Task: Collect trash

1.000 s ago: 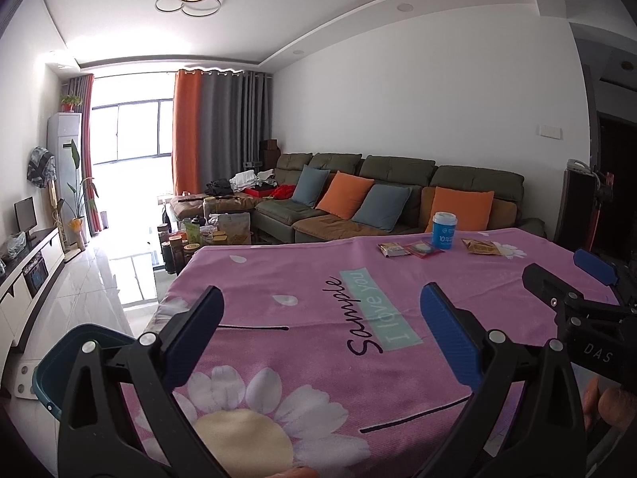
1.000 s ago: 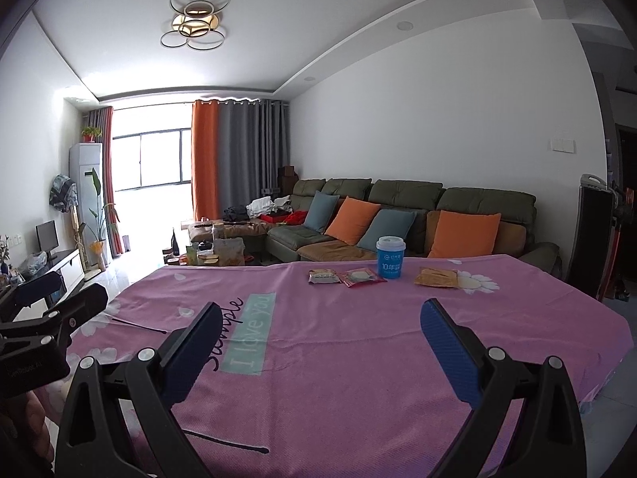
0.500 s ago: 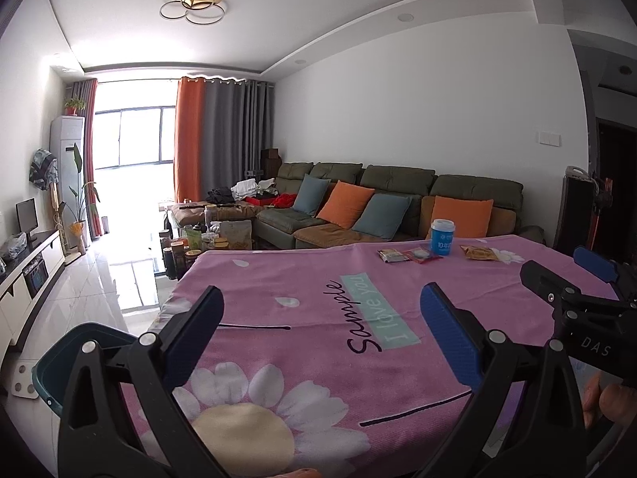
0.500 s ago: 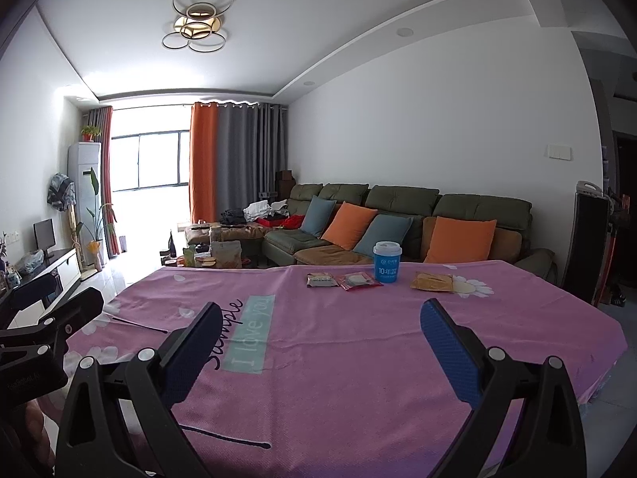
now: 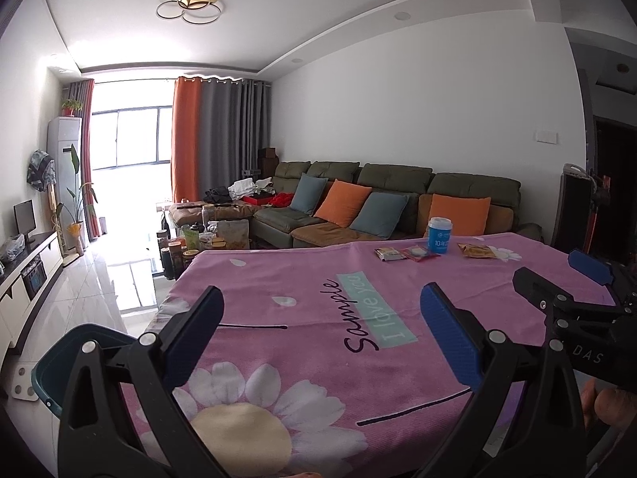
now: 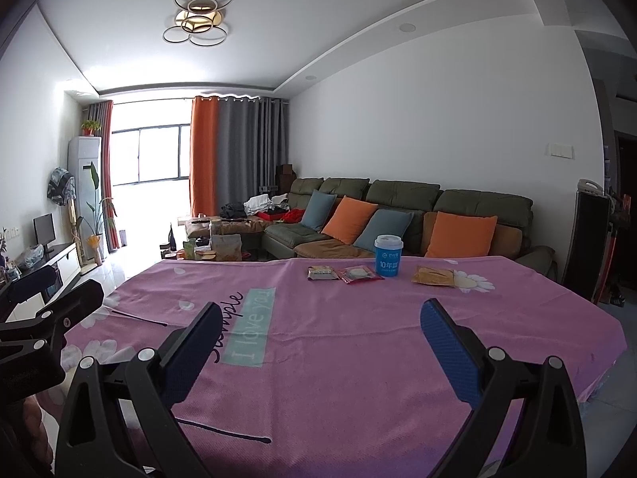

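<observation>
At the far edge of the pink tablecloth (image 6: 338,350) stand a blue paper cup (image 6: 388,261), a brown wrapper (image 6: 321,273), a red wrapper (image 6: 359,274) and a yellow wrapper (image 6: 433,276). They show in the left wrist view too: the cup (image 5: 439,235), the brown wrapper (image 5: 388,254), the red wrapper (image 5: 420,253), the yellow wrapper (image 5: 476,251). My left gripper (image 5: 318,310) and right gripper (image 6: 320,320) are both open and empty, above the near part of the table, far from the trash. A dark teal bin (image 5: 67,362) sits on the floor at the table's left.
A green sofa (image 6: 398,215) with orange and blue cushions runs behind the table. A cluttered coffee table (image 6: 223,239) stands to the left of it. The right gripper shows at the right edge of the left wrist view (image 5: 573,290).
Both cameras have tilted up slightly; the table and trash sit a little lower in view. Both grippers stay open.
</observation>
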A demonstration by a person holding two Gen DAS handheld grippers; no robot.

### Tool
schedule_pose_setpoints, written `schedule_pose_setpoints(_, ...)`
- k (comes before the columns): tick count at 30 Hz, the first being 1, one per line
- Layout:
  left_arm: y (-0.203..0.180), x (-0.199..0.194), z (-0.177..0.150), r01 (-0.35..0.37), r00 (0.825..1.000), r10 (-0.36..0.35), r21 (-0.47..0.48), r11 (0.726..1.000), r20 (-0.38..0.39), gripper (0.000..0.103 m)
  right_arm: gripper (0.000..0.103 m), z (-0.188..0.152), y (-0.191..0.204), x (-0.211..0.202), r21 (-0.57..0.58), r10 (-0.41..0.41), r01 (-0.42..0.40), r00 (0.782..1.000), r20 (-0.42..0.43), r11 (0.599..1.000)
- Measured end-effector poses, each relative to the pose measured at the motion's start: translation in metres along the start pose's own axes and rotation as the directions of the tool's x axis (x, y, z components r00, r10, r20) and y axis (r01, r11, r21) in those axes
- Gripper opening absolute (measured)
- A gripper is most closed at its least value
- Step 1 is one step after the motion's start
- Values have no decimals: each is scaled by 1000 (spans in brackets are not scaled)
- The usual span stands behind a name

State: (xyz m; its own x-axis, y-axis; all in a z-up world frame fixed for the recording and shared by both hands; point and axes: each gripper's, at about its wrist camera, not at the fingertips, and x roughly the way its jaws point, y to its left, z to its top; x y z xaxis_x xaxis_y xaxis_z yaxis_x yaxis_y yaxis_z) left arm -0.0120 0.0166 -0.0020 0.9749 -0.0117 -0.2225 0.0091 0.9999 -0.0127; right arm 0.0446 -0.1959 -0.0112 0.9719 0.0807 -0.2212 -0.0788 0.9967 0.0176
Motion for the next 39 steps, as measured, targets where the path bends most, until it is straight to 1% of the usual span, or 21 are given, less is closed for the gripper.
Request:
schedule_pose_setpoints(15,-1,-3,-2,13,1000,-13,-4,1000,7,97,96,1,2,-2,-8,-5,5,1000,-1,1000)
schedule_pose_setpoints(30,-1,-1,-3,35,999,-35,-2,999,-9,97,96,-2,3,0,-11,-5,5,1000,-11,1000)
schedule_pose_setpoints(36,0,-2,-6,34,999,-34,-11,999,0,97,96,-1,2,1,-9,-4,4,1000,-17,1000)
schedule_pose_setpoints(39,-3,1,-6,33,999,-33,18,999,-10,97,96,-1,1,2,-10,-4,4,1000,-21,1000)
